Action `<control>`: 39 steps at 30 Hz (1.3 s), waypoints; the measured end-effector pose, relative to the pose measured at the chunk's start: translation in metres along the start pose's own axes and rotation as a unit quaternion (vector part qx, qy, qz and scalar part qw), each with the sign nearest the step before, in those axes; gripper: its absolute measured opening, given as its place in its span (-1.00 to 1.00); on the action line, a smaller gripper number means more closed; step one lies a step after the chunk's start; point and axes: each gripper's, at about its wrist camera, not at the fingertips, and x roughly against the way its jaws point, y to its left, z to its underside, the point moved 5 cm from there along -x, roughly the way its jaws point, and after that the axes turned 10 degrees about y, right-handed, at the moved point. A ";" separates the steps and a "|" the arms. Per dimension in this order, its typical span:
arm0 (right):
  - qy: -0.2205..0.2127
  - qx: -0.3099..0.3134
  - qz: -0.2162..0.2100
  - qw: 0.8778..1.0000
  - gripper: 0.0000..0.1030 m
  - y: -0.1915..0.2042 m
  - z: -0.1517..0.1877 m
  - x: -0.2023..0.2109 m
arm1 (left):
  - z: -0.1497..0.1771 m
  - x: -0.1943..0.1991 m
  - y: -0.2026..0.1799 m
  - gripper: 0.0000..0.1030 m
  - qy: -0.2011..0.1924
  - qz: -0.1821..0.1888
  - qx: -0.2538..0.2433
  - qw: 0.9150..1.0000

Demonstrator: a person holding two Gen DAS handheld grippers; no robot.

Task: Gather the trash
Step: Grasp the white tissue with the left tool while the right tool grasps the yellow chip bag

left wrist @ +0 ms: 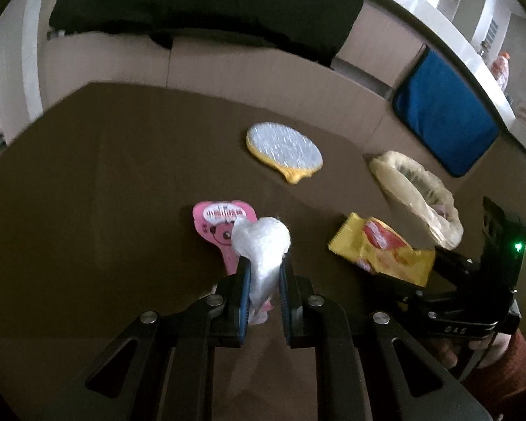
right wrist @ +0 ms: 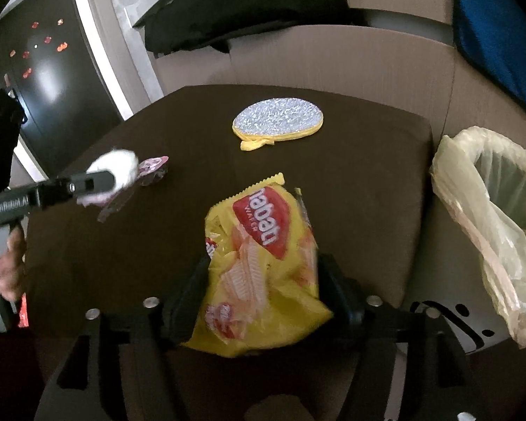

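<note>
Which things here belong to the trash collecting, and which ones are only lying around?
For the job:
- white crumpled wad, held in the left gripper
- yellow wafer wrapper, between the open right gripper fingers
- pink wrapper
- lined trash bin

Just lying about:
- silver pad with yellow trim
- blue cushion
- black cloth

The yellow wafer packet (right wrist: 259, 266) carries a red label reading "nabati" with "WAFER" beneath. The left gripper (right wrist: 114, 179) body shows pale lettering, too blurred to read.
</note>
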 end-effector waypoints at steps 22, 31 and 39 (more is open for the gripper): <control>-0.060 -0.042 -0.037 0.997 -0.66 -0.009 0.004 0.037 | 0.002 0.027 0.001 -0.30 -0.038 0.035 -0.011 0.999; -0.089 -0.069 -0.014 0.994 -0.66 -0.026 0.006 0.056 | 0.015 -0.006 -0.046 -0.20 0.015 0.000 -0.076 0.997; -0.094 -0.078 -0.015 0.992 -0.65 -0.037 0.021 0.060 | 0.013 -0.040 -0.049 -0.23 0.052 -0.052 -0.055 0.996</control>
